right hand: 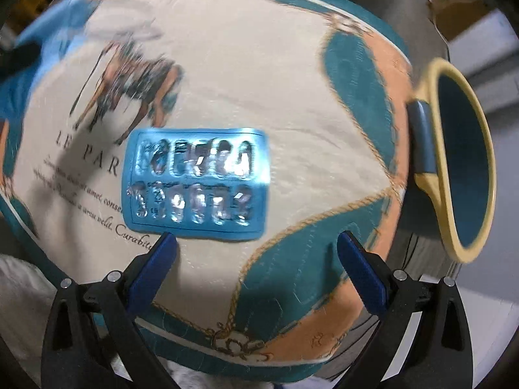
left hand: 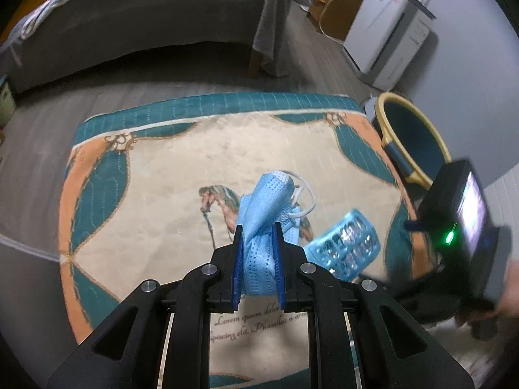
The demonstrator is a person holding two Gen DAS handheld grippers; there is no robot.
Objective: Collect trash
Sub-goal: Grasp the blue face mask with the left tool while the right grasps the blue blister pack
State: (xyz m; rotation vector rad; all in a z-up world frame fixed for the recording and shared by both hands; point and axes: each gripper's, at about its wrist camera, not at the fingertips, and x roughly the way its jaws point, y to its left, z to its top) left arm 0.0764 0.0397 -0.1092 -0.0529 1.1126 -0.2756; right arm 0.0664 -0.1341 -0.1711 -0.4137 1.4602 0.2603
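Grey plank flooring carries a printed mat (left hand: 181, 175) with a horse motif and teal border, a bed and white cabinet behind it, and a bin (left hand: 412, 136) with a yellow rim just off the mat's right edge. The left gripper (left hand: 258, 236) has its fingers clamped on a blue mask (left hand: 266, 207), which hangs bunched and lifted off the mat with its white ear loops dangling, probably so it can be carried across to the bin. The right gripper (right hand: 256, 243) hovers low with its fingers wide apart, holding nothing. An empty blue blister pack (right hand: 198, 183) lies flat on the mat just ahead of them, nearer the left fingertip than the right, so it sits off-centre in the gap. The bin (right hand: 464, 159) stands close to the right, a short carry for either piece.
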